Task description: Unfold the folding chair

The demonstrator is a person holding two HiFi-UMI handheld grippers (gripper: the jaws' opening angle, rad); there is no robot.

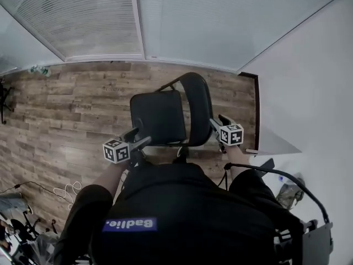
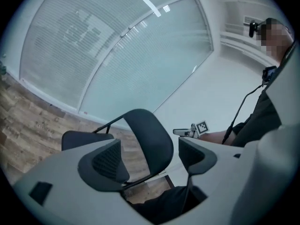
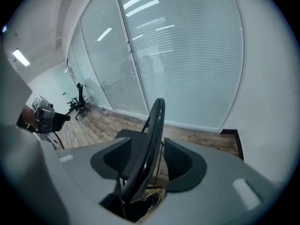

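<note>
Wood-plank flooring [image 1: 71, 109] fills the left and middle of the head view. It is bounded on the far side by a glass wall [image 1: 99, 21] with shut blinds and on the right by a plain white wall [image 1: 309, 81]. The person's dark-clothed torso [image 1: 182, 214] takes up the near part of that view and hides the floor just below.

The folding chair [image 1: 165, 115] stands opened out on the floor directly ahead of the person, between the two grippers. Its black seat [image 1: 157, 117] lies flat on the far-left side and its backrest [image 1: 198, 106] rises on the near-right. The legs are almost wholly hidden under the seat, and the chair's near lower edge is cut off by the person's body.

The left gripper [image 1: 140, 137] hangs by the seat's near-left corner. In its own view the left gripper [image 2: 150, 156] is released, jaws wide, with the chair only seen beyond them.

The right gripper [image 1: 218, 121] sits at the backrest's right edge. In its own view the right gripper [image 3: 150, 161] is also spread wide. The backrest [image 3: 152, 135] runs edge-on through the gap, clear of the right pad. Dark on dark, contact with the left pad is hard to make out.

Pale cables [image 1: 66, 191] lie looped on the floor near left. A dark stand [image 1: 4, 101] is cut off at the left edge.
</note>
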